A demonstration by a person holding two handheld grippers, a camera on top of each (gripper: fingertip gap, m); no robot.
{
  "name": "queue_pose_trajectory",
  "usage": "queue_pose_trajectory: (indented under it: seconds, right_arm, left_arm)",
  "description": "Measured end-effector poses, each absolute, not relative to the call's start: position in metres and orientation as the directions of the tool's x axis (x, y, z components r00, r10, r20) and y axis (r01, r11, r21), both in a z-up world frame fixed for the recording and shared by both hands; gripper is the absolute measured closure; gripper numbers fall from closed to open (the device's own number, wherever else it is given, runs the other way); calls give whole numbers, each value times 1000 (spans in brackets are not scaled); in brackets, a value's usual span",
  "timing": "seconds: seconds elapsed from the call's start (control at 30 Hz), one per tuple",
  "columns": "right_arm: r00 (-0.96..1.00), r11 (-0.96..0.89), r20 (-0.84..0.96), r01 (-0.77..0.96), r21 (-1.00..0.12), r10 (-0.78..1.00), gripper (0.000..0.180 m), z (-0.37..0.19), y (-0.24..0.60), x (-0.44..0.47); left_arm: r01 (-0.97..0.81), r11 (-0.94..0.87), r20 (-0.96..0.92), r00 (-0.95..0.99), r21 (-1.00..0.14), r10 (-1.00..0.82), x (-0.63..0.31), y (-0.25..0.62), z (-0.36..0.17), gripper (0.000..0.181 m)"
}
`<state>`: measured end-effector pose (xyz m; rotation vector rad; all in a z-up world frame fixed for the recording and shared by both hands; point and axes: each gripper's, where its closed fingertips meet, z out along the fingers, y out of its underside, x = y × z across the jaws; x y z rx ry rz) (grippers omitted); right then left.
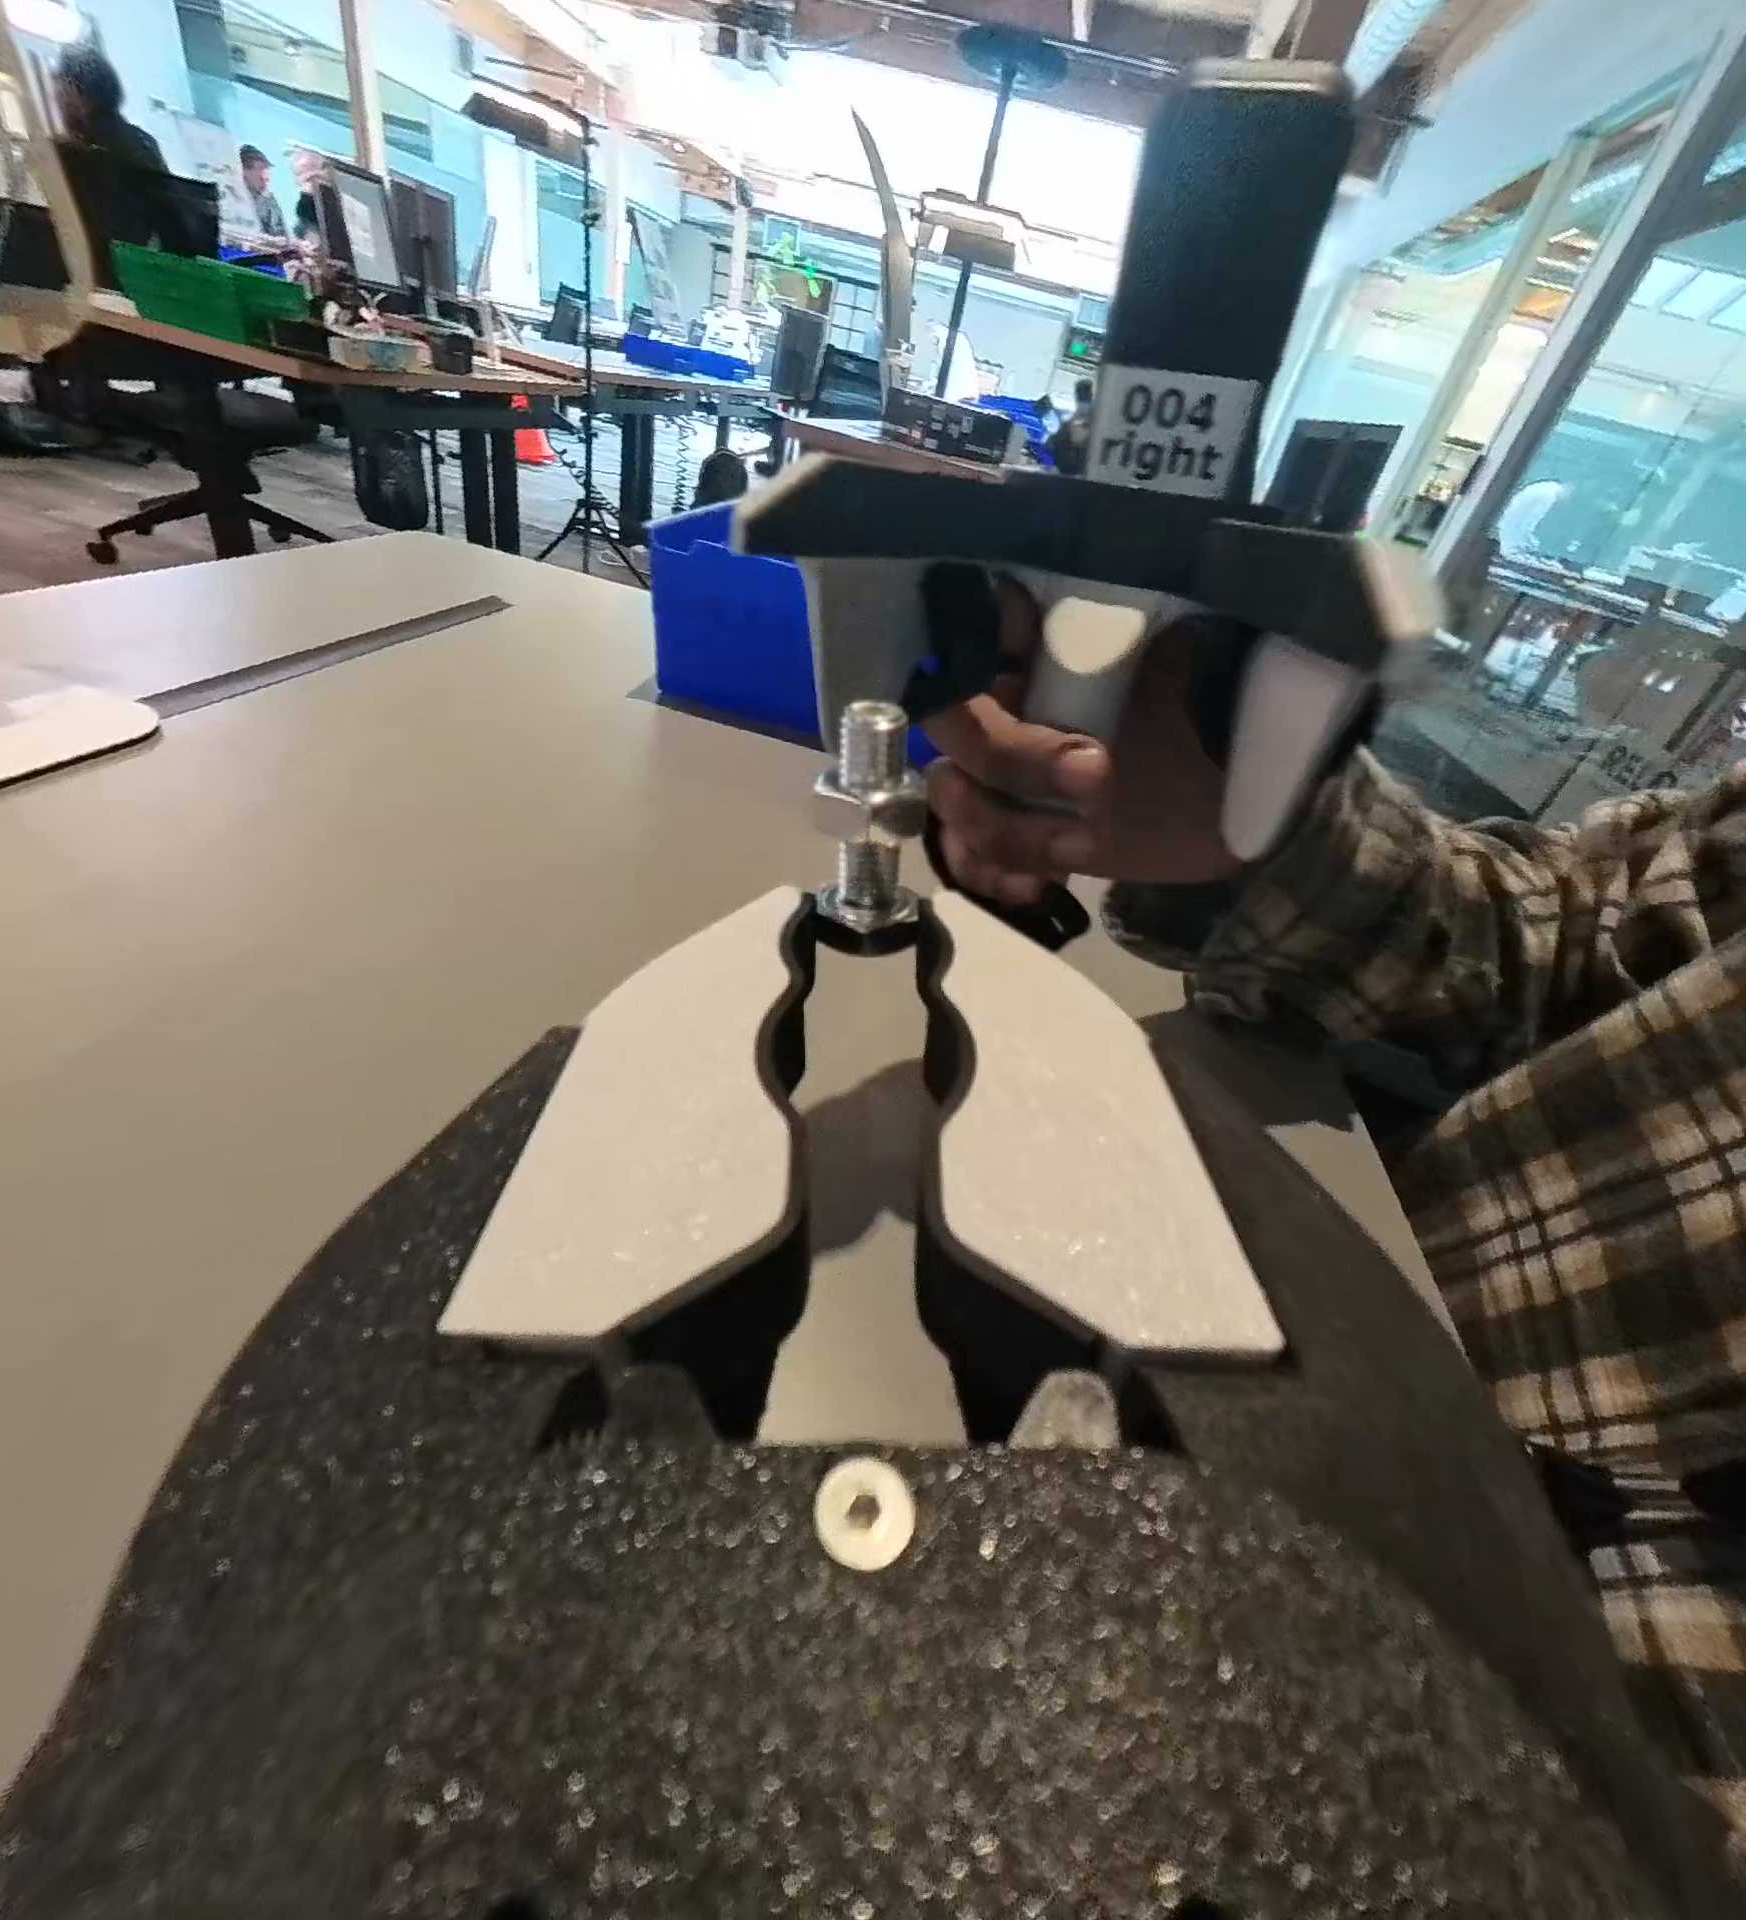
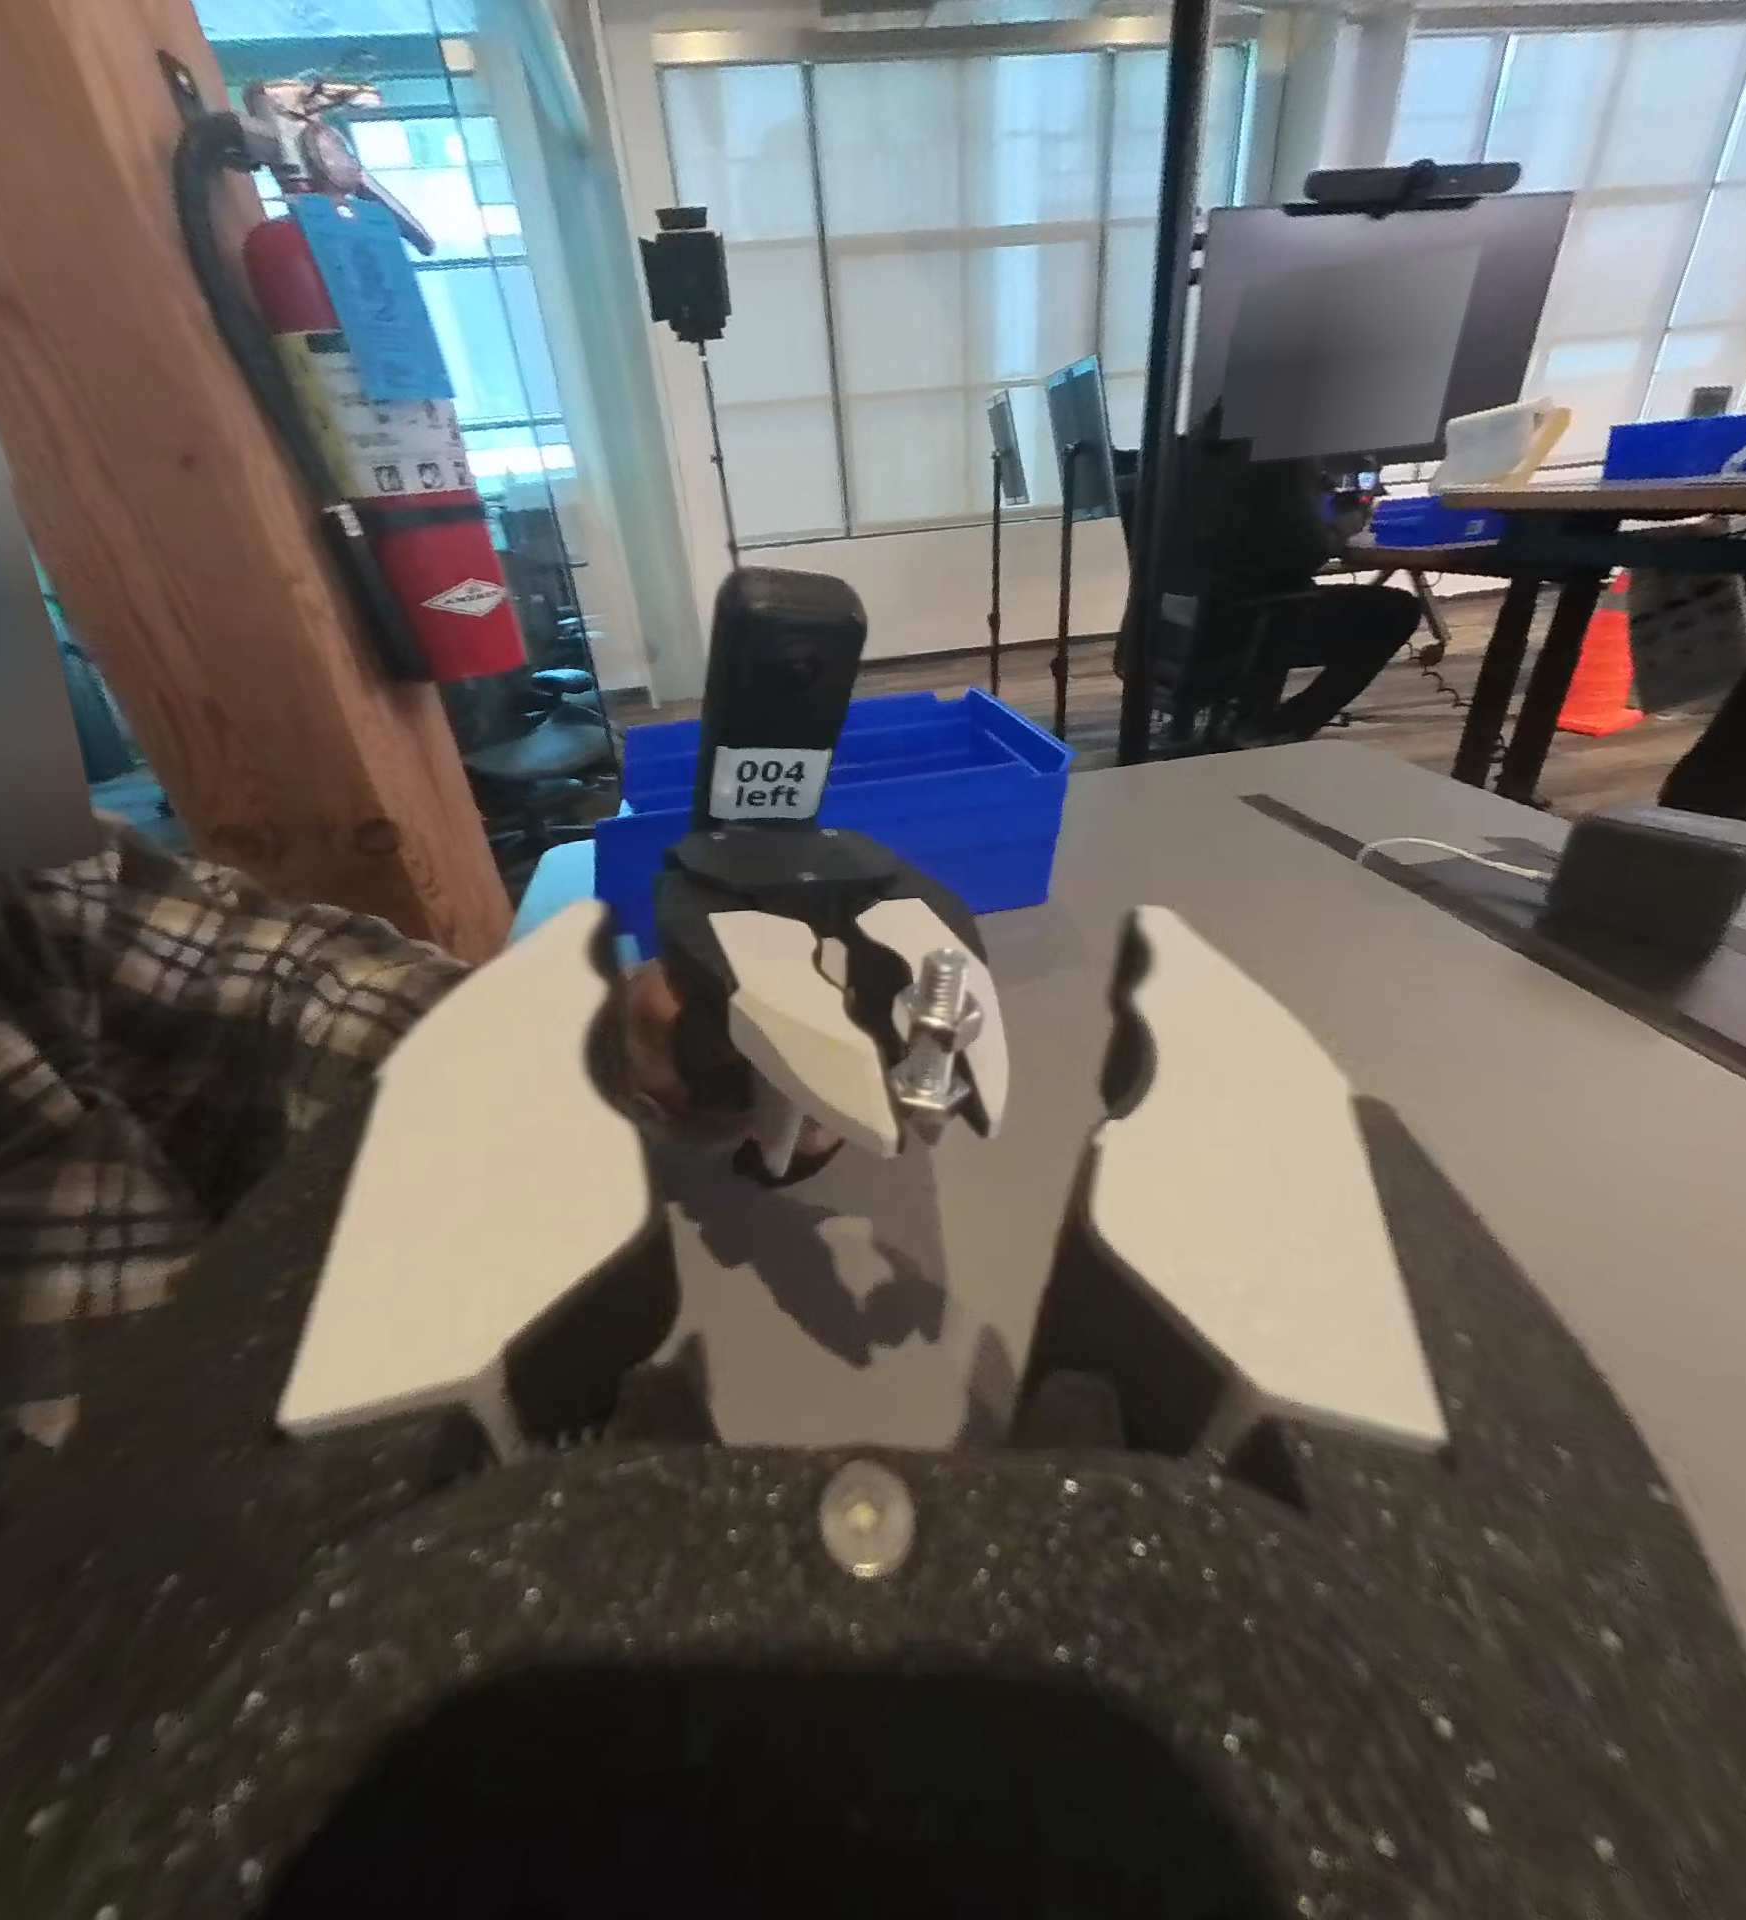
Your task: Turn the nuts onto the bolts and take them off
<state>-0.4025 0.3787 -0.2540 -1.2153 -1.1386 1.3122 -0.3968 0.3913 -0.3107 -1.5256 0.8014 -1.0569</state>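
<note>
Left gripper (image 1: 867, 930) is pinching the bolt (image 1: 870, 821) by its head, shank standing upright above the table (image 1: 329, 883), nut (image 1: 869, 798) sitting midway up the thread. Right gripper (image 2: 864, 997) is hanging wide open, empty; only its view is showing the fire extinguisher (image 2: 401, 499) and bin (image 2: 952, 800) behind.

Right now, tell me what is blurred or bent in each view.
Left wrist view: the bolt is sharp, the right tool is motion-smeared, and the table edge bows from the wide lens. Right wrist view: the right tool's own fingers are soft, and a shadow falls under the left tool.
</note>
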Motion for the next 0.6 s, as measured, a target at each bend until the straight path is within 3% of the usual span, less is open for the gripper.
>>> queue_pose_trajectory:
  seconds: [0.03, 0.2, 0.37, 0.6]
  right_arm:
    - [-40, -91, -89, -61, -994, 995, 102, -254, 379, -402]
    - [-77, -114, -111, -36, -993, 991, 121, -264, 379, -405]
    - [-120, -111, -106, -36, -993, 987, 154, -267, 376, -408]
    - [-129, -110, -109, 2, -994, 986, 170, -276, 374, -412]
  left_arm:
    - [37, -206, 205, 374, -978, -905, -395, 390, -311, 163]
    - [27, -186, 184, 351, -982, -918, -391, 384, -310, 163]
    - [-9, -166, 153, 340, -986, -928, -385, 379, -312, 163]
    - [-8, -142, 131, 330, -990, -935, -382, 375, -309, 163]
